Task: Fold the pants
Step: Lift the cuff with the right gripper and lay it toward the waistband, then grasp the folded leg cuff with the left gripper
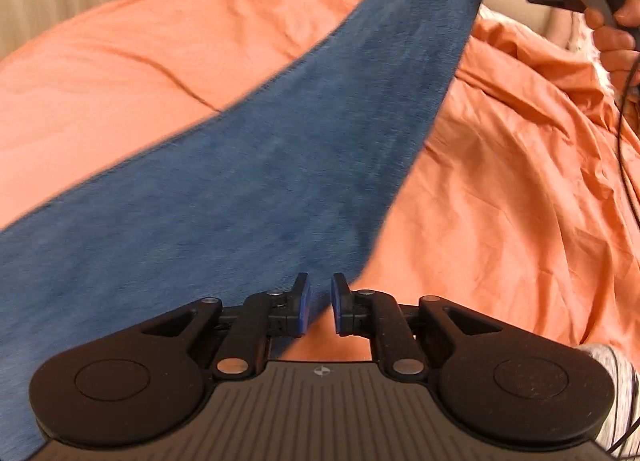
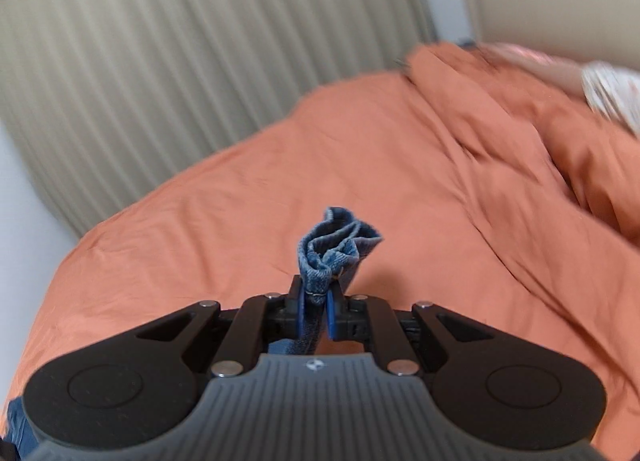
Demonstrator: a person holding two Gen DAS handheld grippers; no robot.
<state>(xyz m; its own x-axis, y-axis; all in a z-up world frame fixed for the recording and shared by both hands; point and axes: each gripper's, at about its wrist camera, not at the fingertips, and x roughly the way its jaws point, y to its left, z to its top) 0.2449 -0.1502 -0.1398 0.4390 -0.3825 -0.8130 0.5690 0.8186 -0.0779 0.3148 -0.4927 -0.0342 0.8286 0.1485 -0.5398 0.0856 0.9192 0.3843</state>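
Left tongs (image 1: pixel 320 309) sit slightly apart w/ nothing held, so regrip pants (image 1: pixel 280 165) while right tongs (image 2: pixel 316 305) keep hem pinched, taut.

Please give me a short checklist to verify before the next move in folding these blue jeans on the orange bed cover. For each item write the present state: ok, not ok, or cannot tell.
1. Right tool shut on the bunched hem of the jeans: ok.
2. Left tool gripping denim: not ok; a gap shows between its pads, and the cloth only passes its left pad.
3. Leg hangs without a twist: ok in the left wrist view.
4. Waist end position: cannot tell, out of view.
5. Orange cover smooth for laying down: not ok, wrinkled at right.
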